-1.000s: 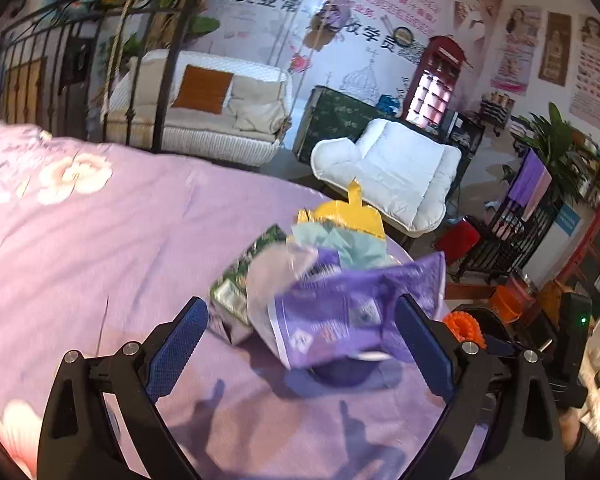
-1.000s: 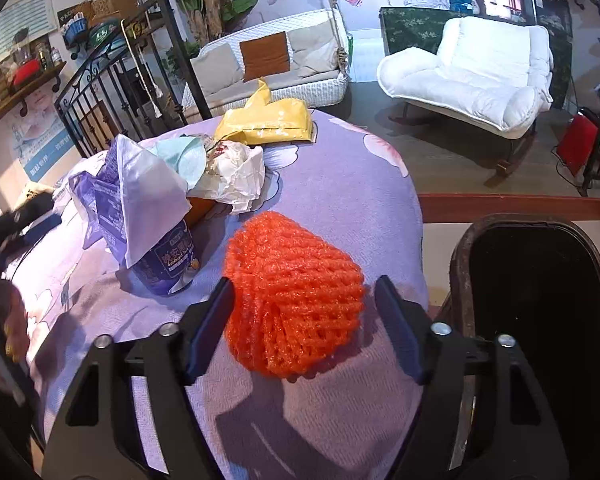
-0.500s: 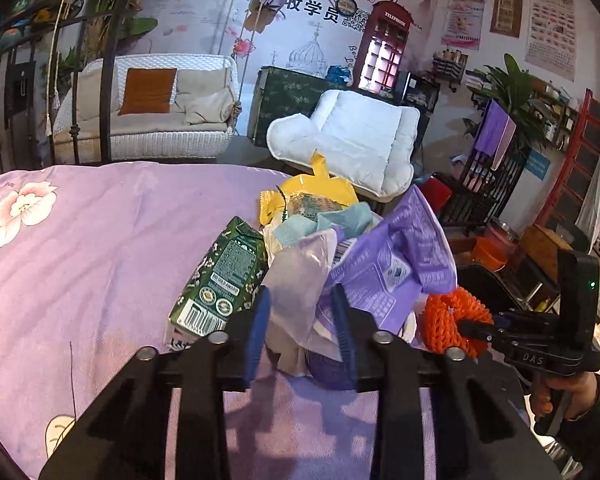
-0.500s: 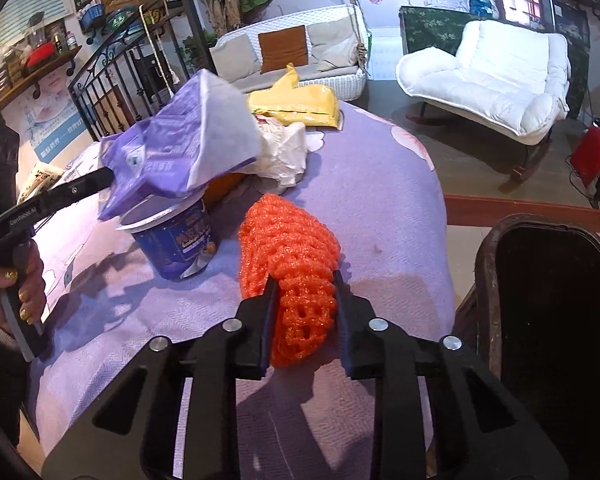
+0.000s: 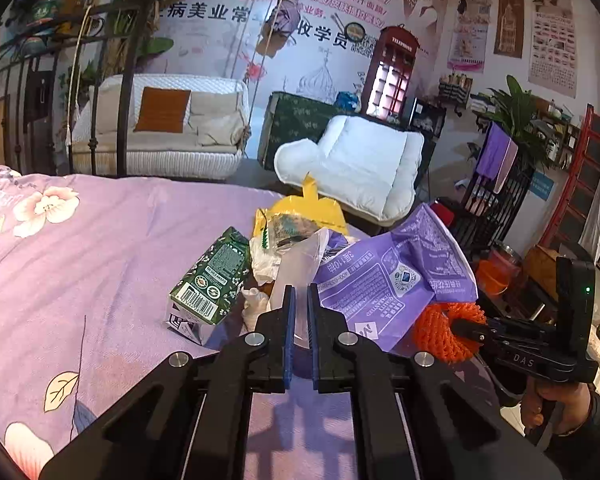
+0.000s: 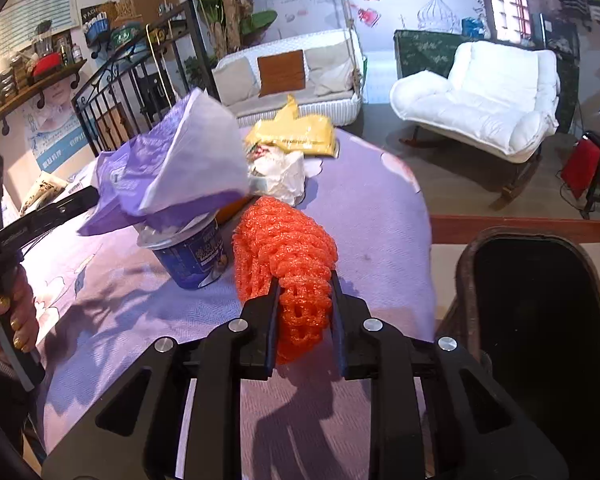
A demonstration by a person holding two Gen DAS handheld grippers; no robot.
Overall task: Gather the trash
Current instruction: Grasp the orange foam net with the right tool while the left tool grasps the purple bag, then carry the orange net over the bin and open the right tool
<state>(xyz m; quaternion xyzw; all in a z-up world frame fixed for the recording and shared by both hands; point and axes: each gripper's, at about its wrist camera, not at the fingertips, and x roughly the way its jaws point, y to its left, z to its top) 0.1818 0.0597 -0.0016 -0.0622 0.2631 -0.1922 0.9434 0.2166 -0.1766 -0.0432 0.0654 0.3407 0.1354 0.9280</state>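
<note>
Tools (image 5: 299, 312) now clamped on trash (image 5: 384, 276)

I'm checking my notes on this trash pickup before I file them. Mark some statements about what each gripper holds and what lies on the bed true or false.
1. The right gripper is clamped on the orange foam net. True.
2. The left gripper grips the green carton. False: it pinches the purple plastic bag; the carton lies beside it.
3. The blue cup lies tipped over. False: it stands upright.
4. A yellow bag lies on the purple bedspread. True.
</note>
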